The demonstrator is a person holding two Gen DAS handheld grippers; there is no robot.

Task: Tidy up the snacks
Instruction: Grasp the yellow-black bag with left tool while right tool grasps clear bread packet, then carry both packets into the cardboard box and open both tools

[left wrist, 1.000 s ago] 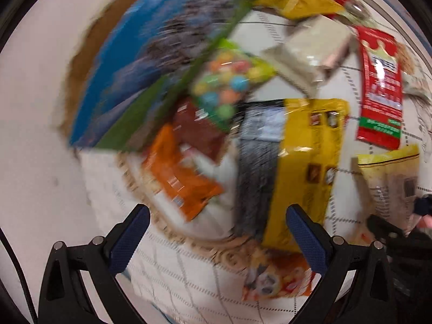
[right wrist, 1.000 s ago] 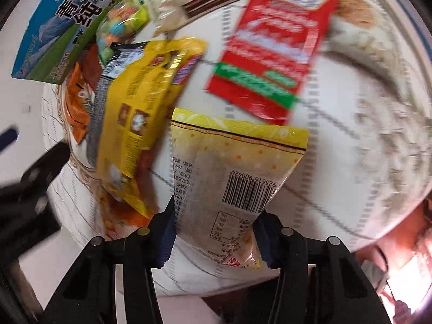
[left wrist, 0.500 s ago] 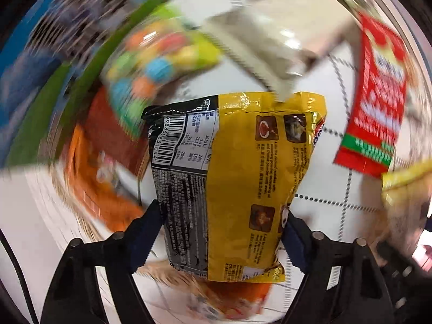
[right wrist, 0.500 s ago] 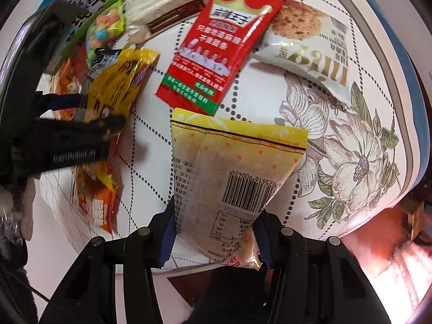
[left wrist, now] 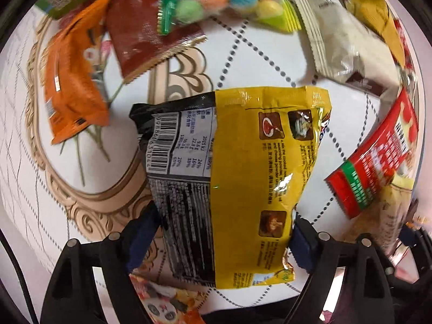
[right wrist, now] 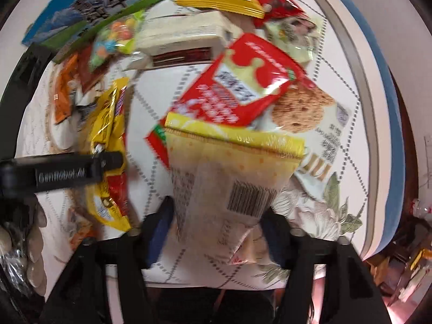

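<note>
Under it all there's a white worktop [left wrist: 256, 62] cloth with dotted diamond lines, a tan ornate scroll frame [left wrist: 89, 205] and printed flowers [right wrist: 318, 216].

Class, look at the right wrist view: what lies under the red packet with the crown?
The cookie packet lies partly under the red packet; its cookie picture shows. A pale yellow packet hides the red packet's lower end.

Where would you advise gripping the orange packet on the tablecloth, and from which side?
Pinch the orange packet across its narrow width near the end away from the brown sachet, coming straight down: it lies flat and that end is clear.
</note>
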